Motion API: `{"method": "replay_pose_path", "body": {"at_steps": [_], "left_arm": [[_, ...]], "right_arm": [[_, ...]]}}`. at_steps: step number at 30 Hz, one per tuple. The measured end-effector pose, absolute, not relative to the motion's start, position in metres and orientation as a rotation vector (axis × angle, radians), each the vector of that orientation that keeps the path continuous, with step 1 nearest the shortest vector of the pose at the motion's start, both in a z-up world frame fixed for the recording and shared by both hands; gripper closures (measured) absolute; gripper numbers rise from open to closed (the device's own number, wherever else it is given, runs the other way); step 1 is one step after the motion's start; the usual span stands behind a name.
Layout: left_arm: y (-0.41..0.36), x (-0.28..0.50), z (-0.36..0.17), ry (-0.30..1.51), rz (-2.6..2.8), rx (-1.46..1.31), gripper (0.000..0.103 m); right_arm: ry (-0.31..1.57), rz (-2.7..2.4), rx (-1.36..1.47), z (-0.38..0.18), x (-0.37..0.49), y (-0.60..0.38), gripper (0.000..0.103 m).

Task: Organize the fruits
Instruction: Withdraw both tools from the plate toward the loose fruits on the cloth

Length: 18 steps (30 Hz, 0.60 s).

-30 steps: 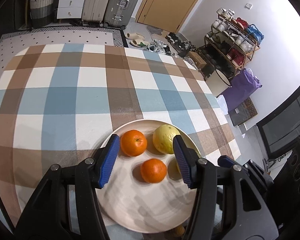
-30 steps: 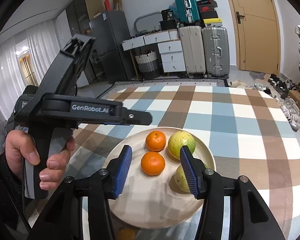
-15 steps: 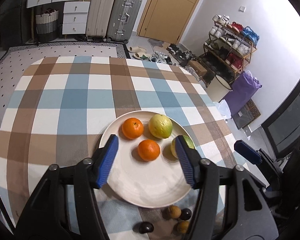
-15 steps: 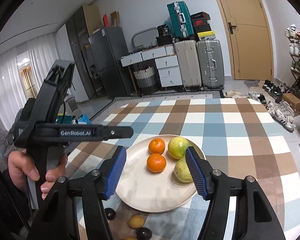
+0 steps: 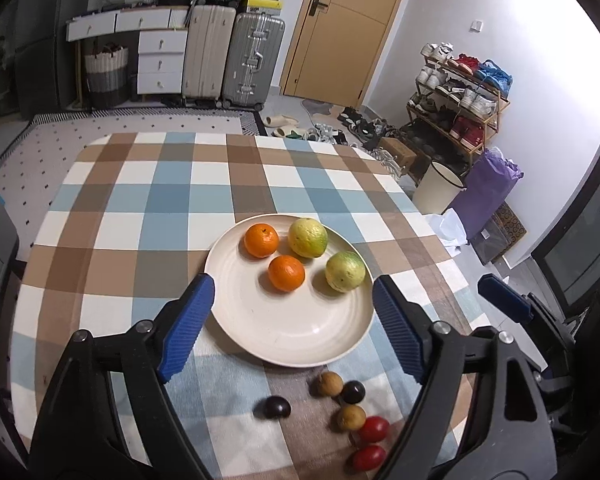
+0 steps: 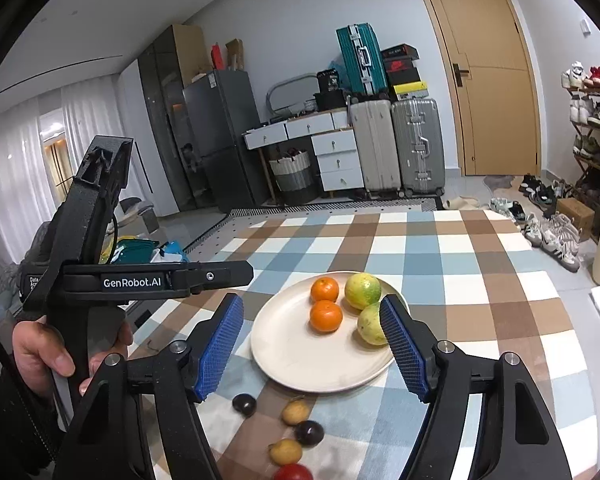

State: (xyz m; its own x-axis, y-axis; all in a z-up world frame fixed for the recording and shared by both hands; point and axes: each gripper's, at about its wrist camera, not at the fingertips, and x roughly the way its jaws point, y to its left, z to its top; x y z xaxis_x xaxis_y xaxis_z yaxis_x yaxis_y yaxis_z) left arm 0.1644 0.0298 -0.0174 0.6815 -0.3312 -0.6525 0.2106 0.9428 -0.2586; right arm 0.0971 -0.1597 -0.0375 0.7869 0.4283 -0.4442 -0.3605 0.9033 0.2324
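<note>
Cream round plate (image 5: 284,332) on a checked tabletop (image 5: 148,200), seen from both wrist cameras. The plate carries four fruits grouped toward its far half: two glossy oranges (image 5: 261,240), one behind the other, and two larger yellow-green citrus (image 5: 307,237), the nearer one (image 5: 345,271) close to the right rim. All four are near-spherical, so no long axis or heading can be read; the far orange shows a dark stem scar facing up. Off the plate, just beside its near rim, lies a loose cluster of small fruits: a dark one (image 5: 277,407) apart on the left, two tan ones (image 5: 329,384), another dark one (image 5: 353,392) and two red ones (image 5: 374,429); the cluster runs roughly from the rim toward the camera. The left gripper (image 5: 294,326) hangs above the plate's near edge, its blue fingers (image 5: 186,322) having just been opening, now spread wide with nothing between them. The right gripper (image 6: 312,346) likewise has just been opening and stands wide and empty over the plate's near side. A hand (image 6: 52,350) holds the left gripper's handle.
</note>
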Motion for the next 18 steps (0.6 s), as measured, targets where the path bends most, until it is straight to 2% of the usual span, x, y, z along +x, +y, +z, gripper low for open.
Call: {"method": "replay_pose_path", "body": {"at_steps": [3,9,15,18], "left_arm": [[0.026,0.147,-0.011,0.742,-0.296,-0.151,0.021],[0.017,0.118,-0.002,0.715,-0.283,-0.106,0.020],[0.012,0.094,0.004,0.686,-0.280,-0.102,0.011],[0.012,0.082,0.004,0.665,-0.274,-0.105,0.002]], "right_arm": [[0.485,0.429,0.133,-0.032,0.082,-0.160,0.023],[0.453,0.427,0.125,-0.022,0.060,-0.162,0.021],[0.423,0.414,0.126,-0.016,0.041,-0.166,0.017],[0.422,0.405,0.132,-0.017,0.036,-0.168,0.012]]}}
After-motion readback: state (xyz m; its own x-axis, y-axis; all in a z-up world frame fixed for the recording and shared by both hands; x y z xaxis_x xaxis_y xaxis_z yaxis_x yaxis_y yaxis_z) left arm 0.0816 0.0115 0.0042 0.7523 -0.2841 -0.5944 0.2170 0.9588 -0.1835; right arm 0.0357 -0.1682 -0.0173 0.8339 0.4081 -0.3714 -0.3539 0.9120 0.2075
